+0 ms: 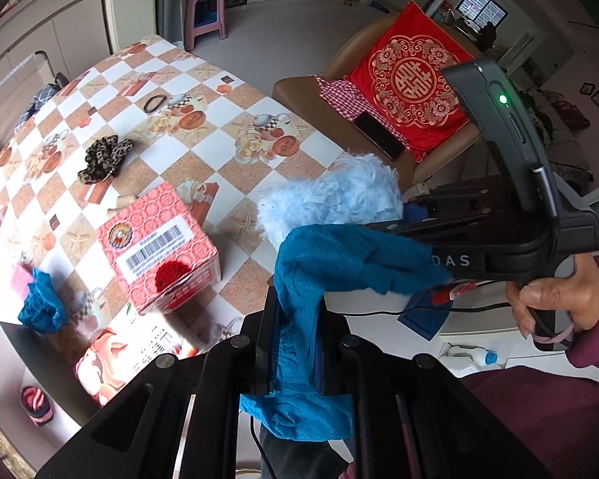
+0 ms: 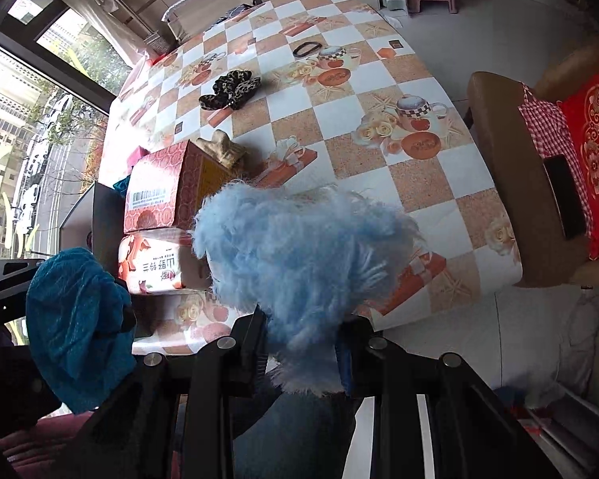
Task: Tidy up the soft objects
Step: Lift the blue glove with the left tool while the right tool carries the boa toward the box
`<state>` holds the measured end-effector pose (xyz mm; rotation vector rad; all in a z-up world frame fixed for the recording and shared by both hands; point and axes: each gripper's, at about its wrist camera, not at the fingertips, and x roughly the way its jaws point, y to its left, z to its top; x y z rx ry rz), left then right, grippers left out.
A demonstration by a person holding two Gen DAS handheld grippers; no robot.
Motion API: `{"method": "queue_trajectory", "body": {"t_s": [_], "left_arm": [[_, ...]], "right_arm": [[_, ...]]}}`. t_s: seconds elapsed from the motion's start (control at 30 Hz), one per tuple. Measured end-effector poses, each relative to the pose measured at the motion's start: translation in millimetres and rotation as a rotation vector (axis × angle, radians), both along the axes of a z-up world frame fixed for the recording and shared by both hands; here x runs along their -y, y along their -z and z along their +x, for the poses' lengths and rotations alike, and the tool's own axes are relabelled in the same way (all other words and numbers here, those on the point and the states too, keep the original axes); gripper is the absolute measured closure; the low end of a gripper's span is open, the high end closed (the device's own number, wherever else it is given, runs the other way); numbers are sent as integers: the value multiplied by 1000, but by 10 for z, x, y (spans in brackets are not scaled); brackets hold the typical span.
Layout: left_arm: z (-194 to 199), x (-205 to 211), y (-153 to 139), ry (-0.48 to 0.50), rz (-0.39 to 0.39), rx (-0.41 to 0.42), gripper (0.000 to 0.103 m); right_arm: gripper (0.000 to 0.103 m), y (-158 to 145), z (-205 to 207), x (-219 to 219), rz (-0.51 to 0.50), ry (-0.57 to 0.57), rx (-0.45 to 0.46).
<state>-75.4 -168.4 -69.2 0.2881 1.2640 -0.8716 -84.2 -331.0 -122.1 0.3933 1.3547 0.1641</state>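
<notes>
My left gripper is shut on a teal mesh cloth, which runs up between its fingers and drapes toward the right gripper. My right gripper is shut on a fluffy light-blue soft piece, held above the near edge of the table; the same piece shows in the left wrist view. The teal cloth hangs at the left of the right wrist view. On the checkered tablecloth lie a leopard-print scrunchie, a black hair tie and a second teal cloth.
A red patterned box stands on the table with a printed carton in front of it. A dark open box at the left holds a pink striped item. A brown chair carries a red cushion and a phone.
</notes>
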Motion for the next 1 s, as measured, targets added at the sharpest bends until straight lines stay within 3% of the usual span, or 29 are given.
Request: {"method": "queue_trajectory", "body": {"t_s": [0.5,1.0], "left_arm": [[-61,-742,-19,-172,0,-2,88],[-16,-1790,12,-577,-14,3,89]], "right_arm": [[73,-24,-288,-465,29,-172,-20],[73,-342,40,-1506,57,-529,42]]}}
